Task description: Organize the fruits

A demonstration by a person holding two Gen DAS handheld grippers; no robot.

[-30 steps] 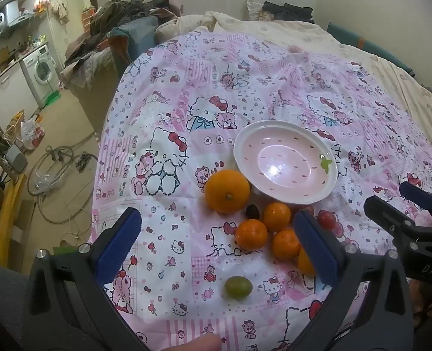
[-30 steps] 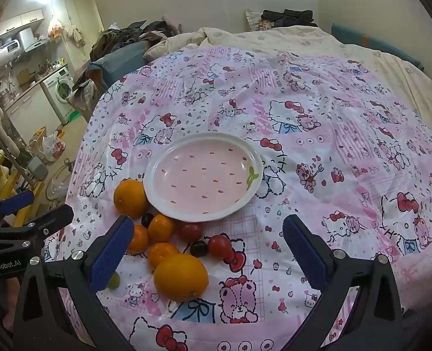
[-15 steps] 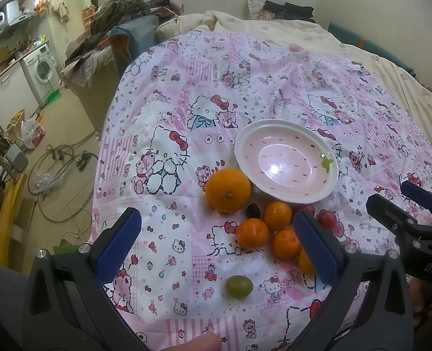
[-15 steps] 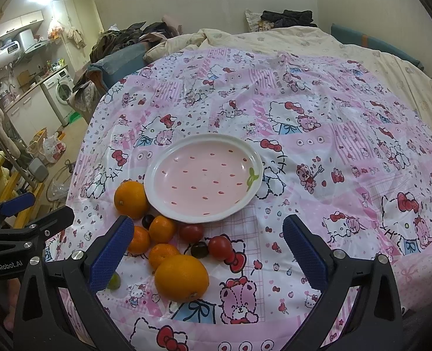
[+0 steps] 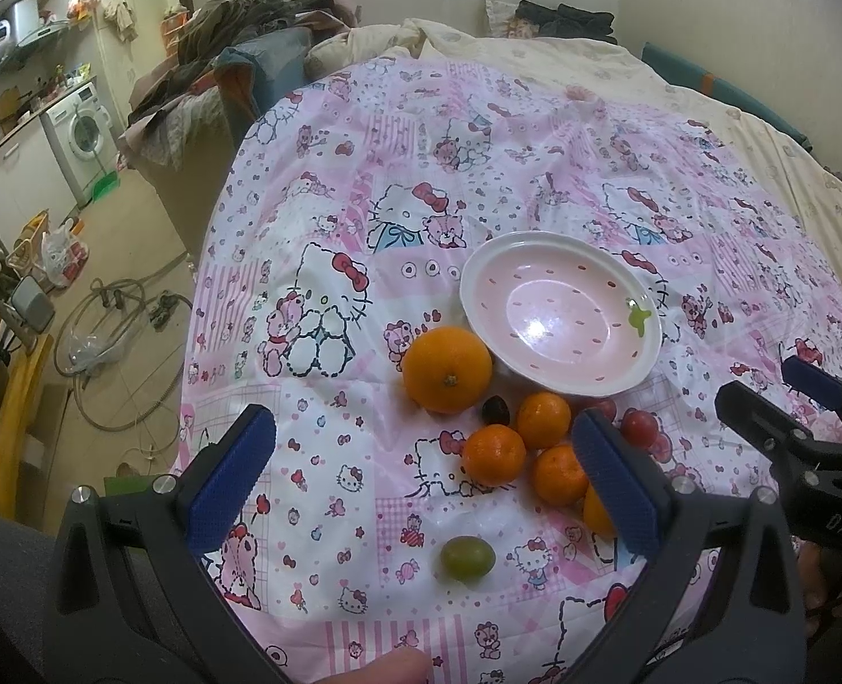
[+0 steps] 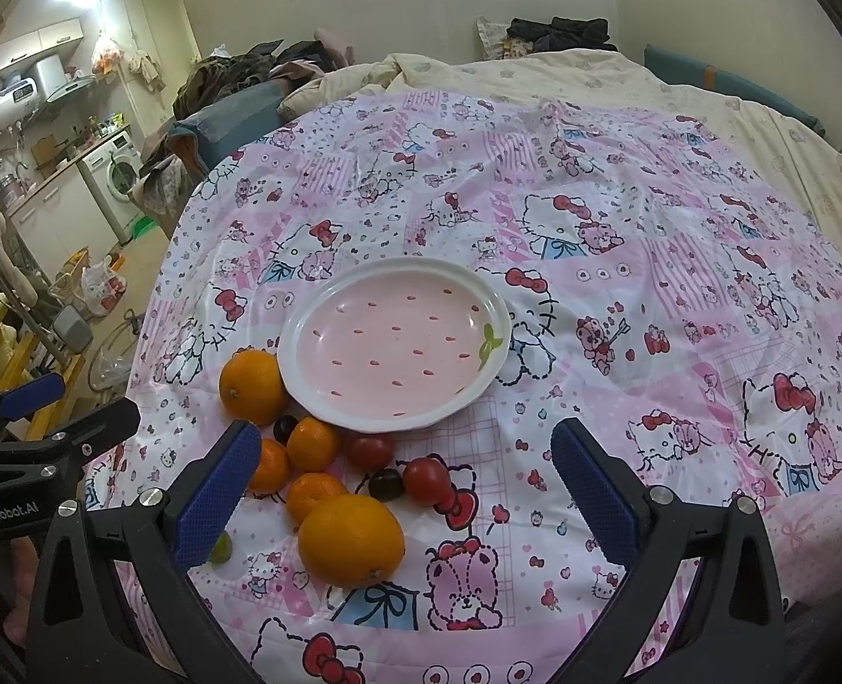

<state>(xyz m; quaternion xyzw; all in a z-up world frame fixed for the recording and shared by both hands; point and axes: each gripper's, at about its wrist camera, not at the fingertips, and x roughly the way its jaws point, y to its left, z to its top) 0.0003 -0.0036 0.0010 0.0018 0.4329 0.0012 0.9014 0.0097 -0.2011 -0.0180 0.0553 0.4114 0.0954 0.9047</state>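
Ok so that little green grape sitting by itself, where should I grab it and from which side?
Take the green grape across its short middle, coming straight down from above with the left gripper, which is open and nearest. It lies alone on the cloth, long axis sideways, clear of the mandarins. Squeeze gently.

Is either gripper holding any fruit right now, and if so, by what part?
Nothing is held. The left gripper and right gripper are both open, above the fruit; the plate is bare.
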